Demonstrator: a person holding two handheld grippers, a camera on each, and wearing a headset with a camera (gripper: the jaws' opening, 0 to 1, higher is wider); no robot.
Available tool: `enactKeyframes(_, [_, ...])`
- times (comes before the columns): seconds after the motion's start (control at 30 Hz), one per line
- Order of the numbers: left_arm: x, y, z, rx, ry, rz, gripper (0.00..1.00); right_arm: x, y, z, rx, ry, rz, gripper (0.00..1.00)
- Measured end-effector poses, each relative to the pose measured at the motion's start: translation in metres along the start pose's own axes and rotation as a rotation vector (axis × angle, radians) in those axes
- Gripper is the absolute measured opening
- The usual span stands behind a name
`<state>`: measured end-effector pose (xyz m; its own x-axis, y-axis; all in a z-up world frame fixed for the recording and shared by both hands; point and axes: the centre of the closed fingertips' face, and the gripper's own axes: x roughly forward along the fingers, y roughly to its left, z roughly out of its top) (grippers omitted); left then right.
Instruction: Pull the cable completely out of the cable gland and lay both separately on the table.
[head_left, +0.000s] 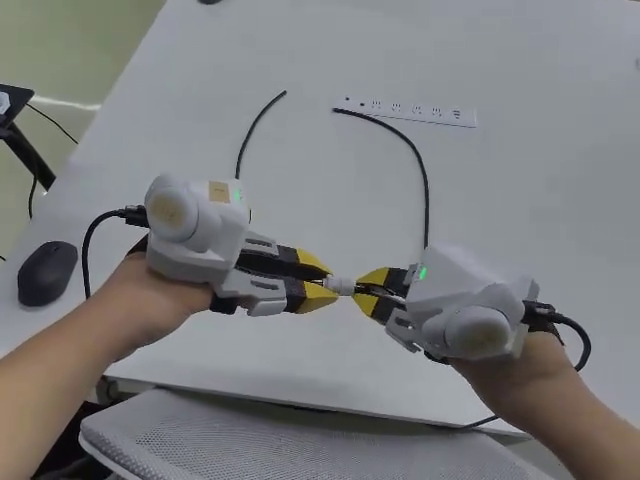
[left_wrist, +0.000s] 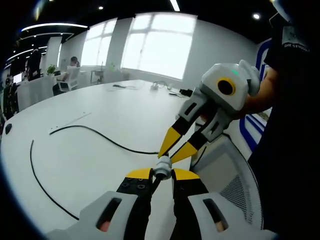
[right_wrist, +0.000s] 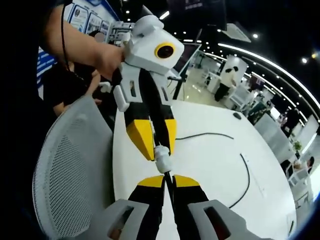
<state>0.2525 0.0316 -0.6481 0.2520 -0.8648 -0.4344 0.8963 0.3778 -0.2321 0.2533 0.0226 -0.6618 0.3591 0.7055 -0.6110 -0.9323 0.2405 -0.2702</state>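
Now I hold both grippers up over the table (head_left: 500, 60), tip to tip, just in front of me. My left gripper (left_wrist: 163, 175) is closed on the cable gland (left_wrist: 162, 167), a little white plastic piece that sits right at its yellow tips. My right gripper (right_wrist: 168, 182) is pinched on the thin black cable (head_left: 427, 205) just beside the gland, so the two sets of tips are almost touching. The cable comes out from behind my right gripper and runs over the table in a long bend toward a white power strip (head_left: 410, 110). A second black line (head_left: 252, 130) curves off on the left side. I think it is the other end of the same cable, but I cannot tell for sure. The gland looks small, hard and smooth. It could slip or spin if I squeeze only its round edge, so I think it is best held across its body. The cable looks light, soft and bendy, and its skin may slide in the pads. I think I should hold it close to the gland and pull straight out, not sideways. A long piece may have to come through, so I would take a new hold and pull again. Gland and cable are not apart yet.
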Motion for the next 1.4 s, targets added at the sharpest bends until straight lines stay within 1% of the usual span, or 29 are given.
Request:
enactKeyframes(0.2, [0.001,-0.002,0.001,-0.002,-0.004,-0.003,0.15,-0.001,0.0,-0.001,0.016,-0.011,-0.001,0.0])
enactKeyframes(0.33, [0.001,-0.001,0.004,-0.001,-0.013,0.001,0.15,-0.002,-0.004,-0.001,0.044,-0.018,-0.007,0.0])
enactKeyframes(0.47, [0.002,0.0,0.005,0.008,-0.009,0.003,0.15,-0.002,-0.007,-0.003,0.055,-0.015,-0.01,0.0])
enactKeyframes(0.63, [0.002,0.001,0.006,0.01,-0.009,0.003,0.15,-0.004,-0.011,-0.007,0.093,-0.015,-0.013,0.0])
enactKeyframes(0.8, [0.002,0.003,0.007,0.009,-0.006,0.008,0.15,-0.005,-0.016,-0.015,0.148,-0.012,-0.018,0.0])
enactKeyframes(0.9, [0.002,0.004,0.008,0.008,-0.011,0.009,0.15,-0.007,-0.018,-0.016,0.183,-0.018,-0.022,0.0])
enactKeyframes(1.0, [0.003,0.005,0.009,0.007,-0.01,0.012,0.15,-0.007,-0.021,-0.022,0.195,-0.012,-0.029,0.0])
enactKeyframes(1.03, [0.003,0.005,0.009,0.006,-0.011,0.013,0.15,-0.007,-0.022,-0.024,0.215,-0.009,-0.031,0.0])
enactKeyframes(1.13, [0.004,0.006,0.01,0.004,-0.011,0.015,0.15,-0.008,-0.026,-0.029,0.231,-0.005,-0.041,0.0])
enactKeyframes(1.2, [0.004,0.006,0.01,0.002,-0.013,0.015,0.15,-0.008,-0.028,-0.032,0.255,-0.002,-0.045,0.0])
enactKeyframes(1.3, [0.004,0.007,0.011,-0.001,-0.018,0.016,0.15,-0.009,-0.032,-0.04,0.301,0.002,-0.061,0.0])
enactKeyframes(1.4, [0.006,0.006,0.012,-0.005,-0.022,0.017,0.15,-0.009,-0.033,-0.048,0.369,0.009,-0.068,0.0])
